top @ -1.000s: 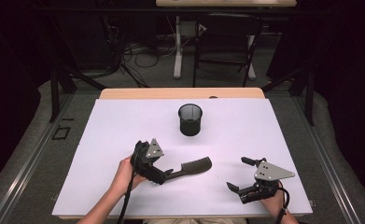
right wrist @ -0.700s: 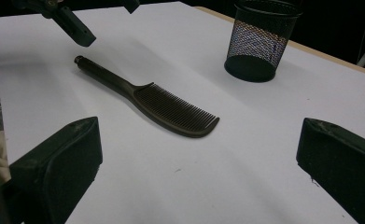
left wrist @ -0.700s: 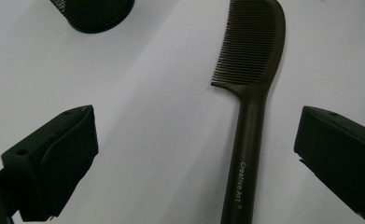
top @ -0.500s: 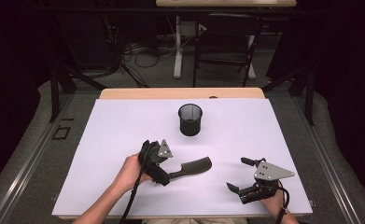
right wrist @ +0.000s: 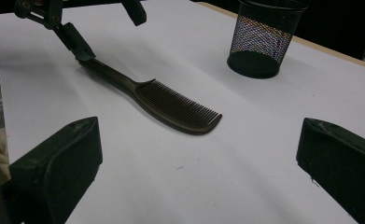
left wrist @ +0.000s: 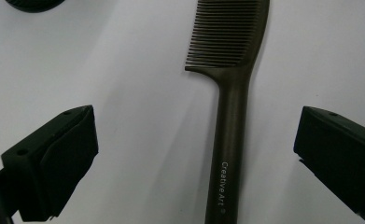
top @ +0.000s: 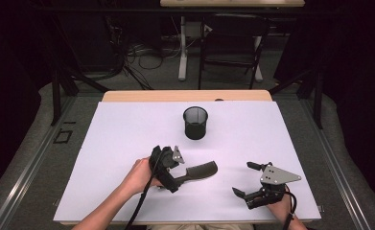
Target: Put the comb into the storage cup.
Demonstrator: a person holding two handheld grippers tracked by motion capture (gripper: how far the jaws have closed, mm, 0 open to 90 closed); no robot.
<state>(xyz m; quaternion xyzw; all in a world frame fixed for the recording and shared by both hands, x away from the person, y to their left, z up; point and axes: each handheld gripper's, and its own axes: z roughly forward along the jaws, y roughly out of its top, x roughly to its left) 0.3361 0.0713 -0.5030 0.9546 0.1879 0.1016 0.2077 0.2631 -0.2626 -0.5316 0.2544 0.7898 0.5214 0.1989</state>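
Comb [top: 197, 172] is lying flat on the white table [top: 127, 129], a bit in from the near edge and roughly midway between the left and right edges. It's a dark one-piece comb with a long handle, and the toothed end is pointing toward the right edge. In the left gripper view [left wrist: 231, 116] you can read "Creative Art" printed in small white letters along the handle.

The left gripper [top: 168, 178] is sitting right over the handle end, with the person's left hand [top: 139, 175] wrapped around its body. Its jaws are standing wide apart, one on each side of the handle, and neither pad is touching the comb, so nothing is being pinched. From the right gripper view you can see one of its fingers [right wrist: 80, 44] coming down right at the tip of the handle; whether it's resting on the table I can't tell.

The right gripper [top: 245, 179] is hanging out near the near right corner of the table, well apart from the comb, jaws spread open and holding nothing. Its own view is looking across the table at the comb's teeth [right wrist: 178, 105].

A black mesh cup [top: 195, 122] is standing upright farther back, around the middle of the table, apart from the comb and both grippers.
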